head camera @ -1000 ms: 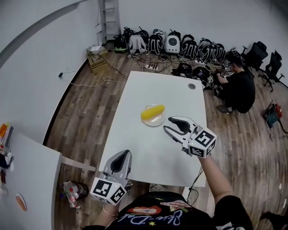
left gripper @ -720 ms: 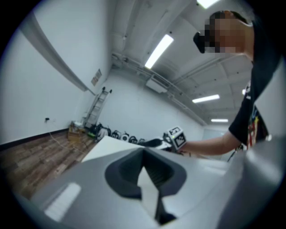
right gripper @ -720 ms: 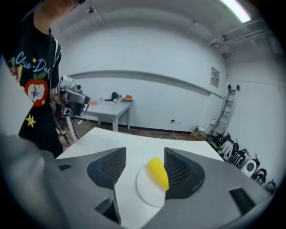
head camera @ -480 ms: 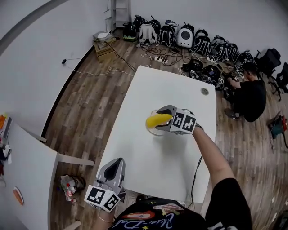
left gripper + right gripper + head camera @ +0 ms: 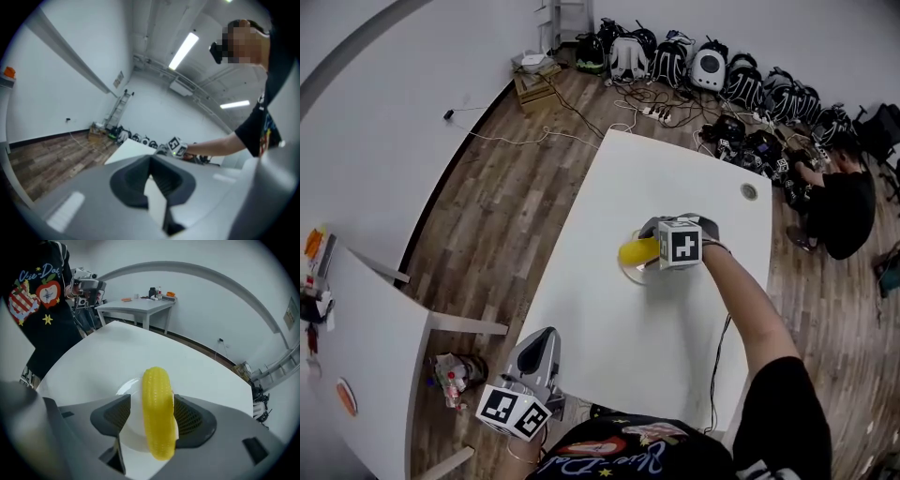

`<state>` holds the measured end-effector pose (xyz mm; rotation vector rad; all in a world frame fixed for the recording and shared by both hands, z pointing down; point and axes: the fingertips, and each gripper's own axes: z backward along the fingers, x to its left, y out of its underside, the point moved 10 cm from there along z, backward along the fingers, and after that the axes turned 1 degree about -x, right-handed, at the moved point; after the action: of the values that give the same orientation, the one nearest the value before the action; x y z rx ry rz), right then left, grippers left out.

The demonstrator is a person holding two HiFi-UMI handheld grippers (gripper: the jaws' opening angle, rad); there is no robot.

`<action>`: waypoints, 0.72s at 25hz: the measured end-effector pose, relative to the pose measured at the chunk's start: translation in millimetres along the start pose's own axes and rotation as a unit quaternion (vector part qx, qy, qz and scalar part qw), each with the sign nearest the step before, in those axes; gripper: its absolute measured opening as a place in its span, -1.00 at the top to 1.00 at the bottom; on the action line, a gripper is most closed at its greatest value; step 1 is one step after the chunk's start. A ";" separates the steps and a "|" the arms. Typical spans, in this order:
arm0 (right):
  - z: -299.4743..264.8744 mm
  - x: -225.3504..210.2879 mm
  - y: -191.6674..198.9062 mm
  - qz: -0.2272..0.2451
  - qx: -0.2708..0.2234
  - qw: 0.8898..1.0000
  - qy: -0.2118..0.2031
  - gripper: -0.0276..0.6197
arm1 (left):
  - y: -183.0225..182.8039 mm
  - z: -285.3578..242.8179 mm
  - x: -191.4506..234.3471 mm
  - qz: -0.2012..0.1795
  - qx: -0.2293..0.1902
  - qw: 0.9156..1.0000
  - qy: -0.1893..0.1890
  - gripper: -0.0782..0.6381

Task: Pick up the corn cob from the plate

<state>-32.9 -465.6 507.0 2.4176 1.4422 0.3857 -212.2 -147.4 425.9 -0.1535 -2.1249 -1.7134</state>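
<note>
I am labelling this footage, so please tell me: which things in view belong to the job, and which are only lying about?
Job: corn cob; plate under it; right gripper, jaws opening with the cob between them; white table.
Lying about: backpacks along the wall; cables on the floor; side table; person sitting on the floor.

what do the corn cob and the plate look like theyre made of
Corn cob: probably moulded plastic or rubber; even bright yellow, regular kernel bumps, soft sheen.
Plate: seemingly clear glass or clear plastic; the white table shows through it, and its rim looks glossy.
</note>
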 end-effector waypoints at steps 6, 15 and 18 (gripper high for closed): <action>-20.0 -8.7 10.8 0.001 0.047 0.999 -0.016 0.10 | 1.8 -2.7 -0.6 0.004 0.007 1.000 -0.005 0.82; -19.9 -10.2 25.3 -0.097 0.014 0.995 -0.019 0.11 | -0.9 2.9 2.6 0.001 0.006 1.000 -0.024 0.82; -20.3 -2.1 27.8 -0.125 -0.007 0.992 0.000 0.12 | -0.7 3.9 -0.2 -0.001 0.002 1.000 -0.015 0.82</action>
<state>-19.2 -477.6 536.2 2.1905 1.7091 0.3340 -213.2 -143.8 424.6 -0.1777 -2.1509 -1.7185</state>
